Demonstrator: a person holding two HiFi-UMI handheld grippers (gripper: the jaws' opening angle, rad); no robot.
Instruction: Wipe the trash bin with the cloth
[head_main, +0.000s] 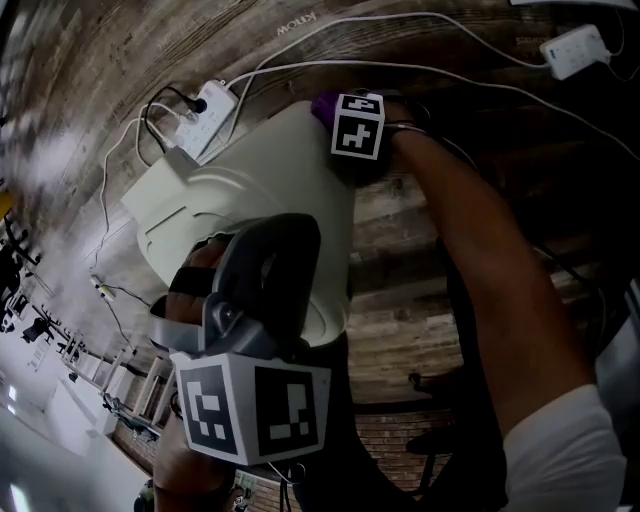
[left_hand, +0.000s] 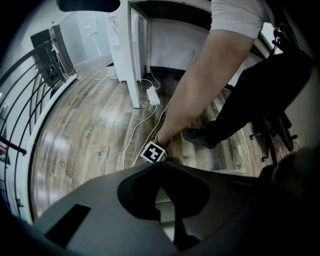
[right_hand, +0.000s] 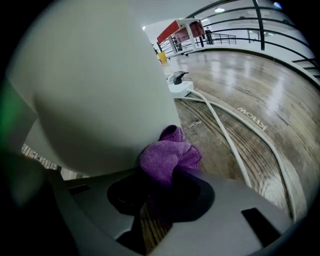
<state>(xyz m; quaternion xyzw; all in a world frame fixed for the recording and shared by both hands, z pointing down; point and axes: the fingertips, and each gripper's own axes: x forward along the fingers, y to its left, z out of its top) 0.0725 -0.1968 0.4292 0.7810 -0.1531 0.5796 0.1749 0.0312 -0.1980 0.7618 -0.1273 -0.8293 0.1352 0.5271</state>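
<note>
The white trash bin (head_main: 270, 190) stands on the wooden floor below me, seen from above. My left gripper (head_main: 265, 290) points steeply down at the bin's near top edge; in the left gripper view its jaws (left_hand: 172, 220) are shut, with a pale strip of the bin (left_hand: 164, 207) showing between them. My right gripper (head_main: 350, 115) is at the bin's far side. It is shut on a bunched purple cloth (head_main: 325, 104). In the right gripper view the cloth (right_hand: 170, 157) presses against the bin's curved wall (right_hand: 90, 90), just ahead of the gripper (right_hand: 167, 177).
A white power strip (head_main: 205, 115) with plugs and cables lies on the floor beside the bin. A second strip (head_main: 575, 50) lies at the far right. A white post (left_hand: 135, 60), a railing (left_hand: 20, 125) and a chair base (left_hand: 275, 130) are nearby.
</note>
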